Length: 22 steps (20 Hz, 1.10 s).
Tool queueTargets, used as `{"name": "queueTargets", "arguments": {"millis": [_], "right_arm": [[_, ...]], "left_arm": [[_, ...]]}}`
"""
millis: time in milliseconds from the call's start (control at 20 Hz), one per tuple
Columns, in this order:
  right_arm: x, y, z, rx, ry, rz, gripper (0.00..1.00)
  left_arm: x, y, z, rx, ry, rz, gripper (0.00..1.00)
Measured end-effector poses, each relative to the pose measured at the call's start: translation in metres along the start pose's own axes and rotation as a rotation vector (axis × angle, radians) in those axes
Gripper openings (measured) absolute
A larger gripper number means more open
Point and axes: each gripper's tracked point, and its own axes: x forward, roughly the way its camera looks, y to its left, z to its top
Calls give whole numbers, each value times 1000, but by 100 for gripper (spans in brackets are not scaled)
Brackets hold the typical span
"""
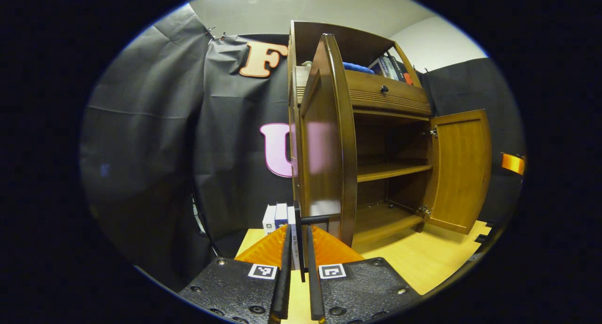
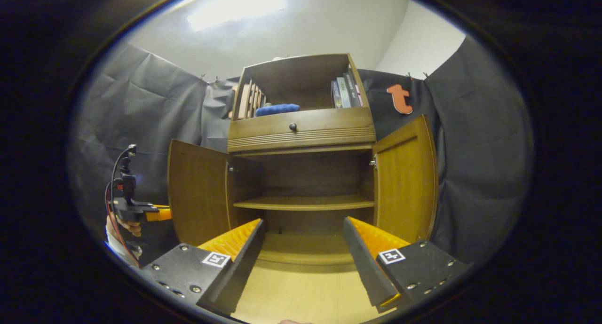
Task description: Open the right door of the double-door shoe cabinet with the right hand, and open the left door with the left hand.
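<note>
The wooden shoe cabinet point(image 2: 301, 131) stands with both doors swung out. In the left gripper view, the left door point(image 1: 324, 150) is edge-on just ahead, and its black handle point(image 1: 314, 218) sits between the narrowly closed fingers of my left gripper point(image 1: 297, 248), shut on it. The right door point(image 1: 458, 169) hangs open farther off. In the right gripper view, my right gripper point(image 2: 303, 222) is open and holds nothing, facing the bare shelves between the left door point(image 2: 197, 192) and right door point(image 2: 404, 178). A hand holds the left gripper point(image 2: 141, 215) at the left door's outer edge.
A drawer with a black knob point(image 2: 292, 126) runs above the doors. Books point(image 2: 345, 91) and a blue cloth point(image 2: 277, 109) fill the top shelf. Small boxes point(image 1: 277, 216) stand beside the cabinet's left side. A pale wooden floor point(image 2: 301, 291) lies in front.
</note>
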Motion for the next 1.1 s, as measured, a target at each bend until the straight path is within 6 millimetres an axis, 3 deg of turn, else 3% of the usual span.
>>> {"name": "queueTargets", "arguments": {"millis": [300, 400, 550, 700, 800, 850, 1100], "right_arm": [[5, -2, -4, 20, 2, -7, 99], [6, -4, -6, 27, 4, -9, 99], [5, -11, -7, 32, 6, -19, 94], [0, -21, -5, 33, -2, -34, 99], [-4, -28, -1, 32, -11, -40, 94], [-6, -32, 1, 30, -15, -44, 99], [-15, -51, 4, 22, -25, -63, 98]], "left_arm": [[-7, -3, 0, -12, -9, -53, 19], [-13, -3, 5, -16, -27, -50, 13], [-22, -5, 8, -25, -43, -39, 20], [-31, -7, 10, -41, -55, -16, 22], [-39, -12, 13, -50, -64, -1, 24], [-41, -16, 14, -63, -67, -1, 25], [-59, -35, 18, -73, -72, 32, 51]]}}
